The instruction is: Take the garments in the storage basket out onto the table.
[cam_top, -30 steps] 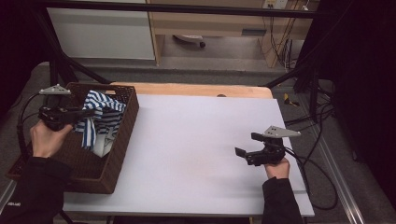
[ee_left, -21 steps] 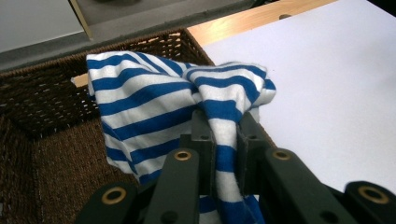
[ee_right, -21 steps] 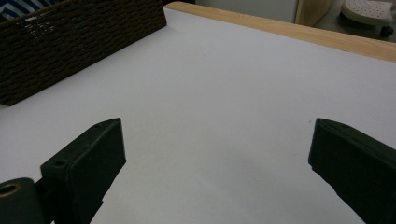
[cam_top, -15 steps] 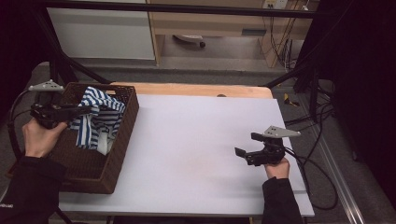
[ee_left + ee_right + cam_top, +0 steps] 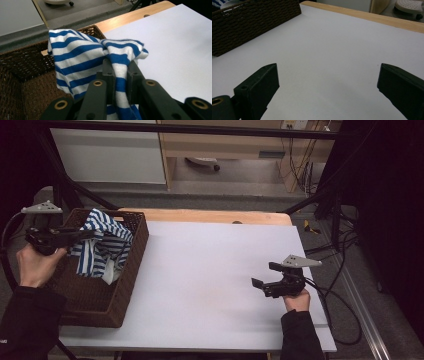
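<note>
L hand-held gripper (image 5: 82, 234) clamped on striped cloth (image 5: 102, 245), which hangs over the wicker basket (image 5: 125, 285) at the worktop's (image 5: 210, 270) left end; basket's far rim just behind cloth. Worktop middle bare white, wood strip (image 5: 205, 216) along far edge. R hand-held gripper (image 5: 261, 285) w/ jaws wide apart, gripping nothing, near right edge; cables (image 5: 345, 320) trail off beside it.

Each gripper is black, with two flat-faced jaws on hinged links fastened by brass-coloured rivets. The left gripper (image 5: 85, 234) and the right gripper (image 5: 261, 285) each carry a grey three-cornered plate on top. A black cable trails from each. Both forearms wear black sleeves.
</note>
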